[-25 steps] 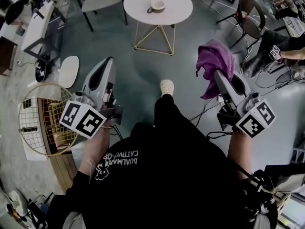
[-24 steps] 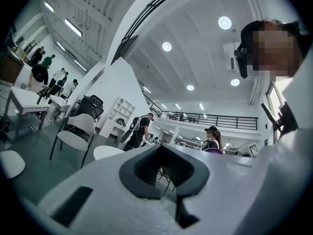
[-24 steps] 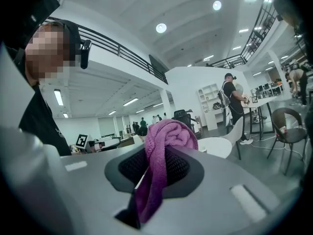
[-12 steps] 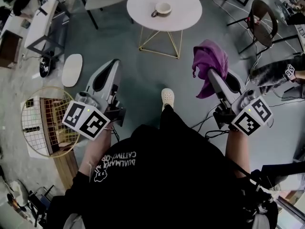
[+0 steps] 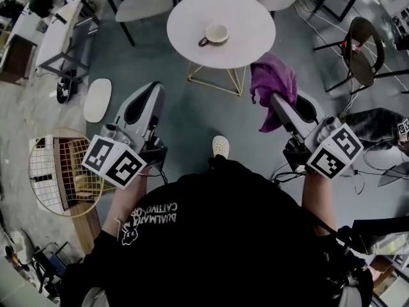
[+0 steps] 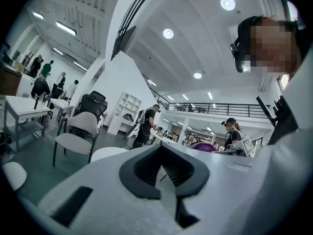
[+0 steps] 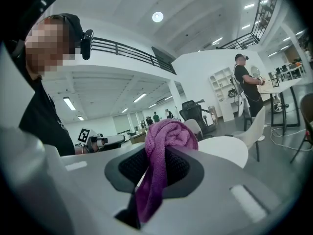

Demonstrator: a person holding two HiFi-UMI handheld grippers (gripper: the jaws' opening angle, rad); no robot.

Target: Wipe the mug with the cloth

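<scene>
1. Open office floor, round white tabletop (image 5: 192, 11) ahead; mug (image 5: 216, 34) sits near its middle, handle toward the head view's left.
2. Right gripper (image 5: 275, 98): fingers clamped on purple cloth (image 5: 273, 80), bunched above the tips, tail hanging below, beside the tabletop's near edge.
3. Left gripper (image 5: 151, 88): fingers closed and empty, apart from the tabletop and well short of the mug.

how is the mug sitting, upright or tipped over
Upright: the mug stands on the round table, open mouth facing up, handle to one side.
</scene>
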